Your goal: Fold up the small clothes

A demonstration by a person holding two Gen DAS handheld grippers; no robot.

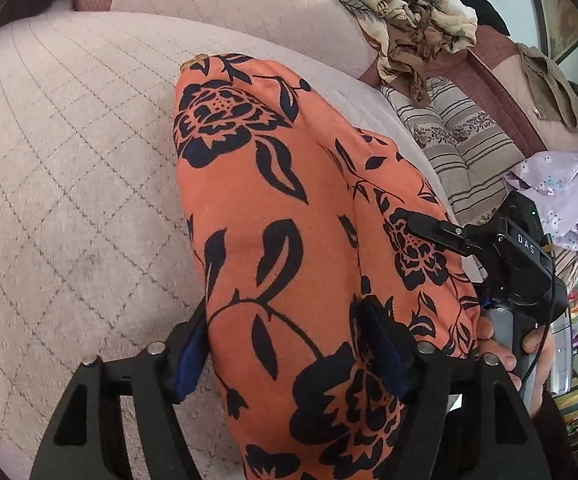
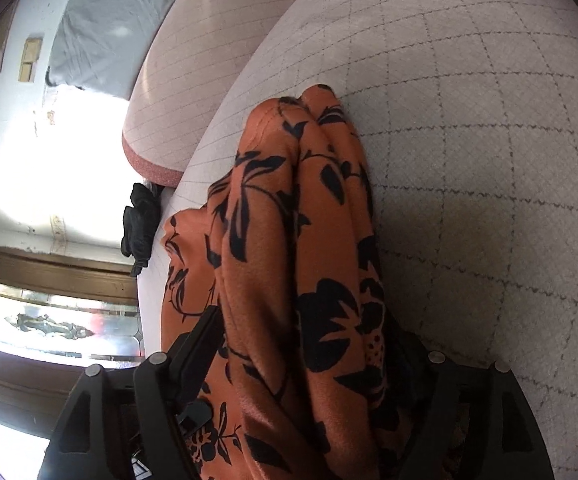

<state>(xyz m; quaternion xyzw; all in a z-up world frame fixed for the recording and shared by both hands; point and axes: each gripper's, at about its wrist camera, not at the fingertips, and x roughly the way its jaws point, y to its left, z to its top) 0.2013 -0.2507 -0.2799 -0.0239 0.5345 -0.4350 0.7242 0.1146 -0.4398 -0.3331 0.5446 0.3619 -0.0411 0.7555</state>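
Observation:
An orange garment with a dark floral print (image 1: pixel 289 216) lies bunched lengthwise on the quilted beige sofa seat (image 1: pixel 69 168). My left gripper (image 1: pixel 289 344) is shut on the near end of the garment; its blue-padded fingers (image 1: pixel 187 360) press the cloth from both sides. My right gripper (image 1: pixel 421 224) shows at the right of the left wrist view, its finger on the garment's right edge. In the right wrist view the right gripper (image 2: pixel 301 360) is shut on the same garment (image 2: pixel 289 240), which runs away from it in folds.
A crumpled beige patterned scarf (image 1: pixel 409 12) lies on the sofa back. A striped cushion (image 1: pixel 457 140) and lilac floral cloth (image 1: pixel 565 196) lie at the right. A black item (image 2: pixel 141 224) sits at the sofa's edge, beside a bright floor and a wooden door.

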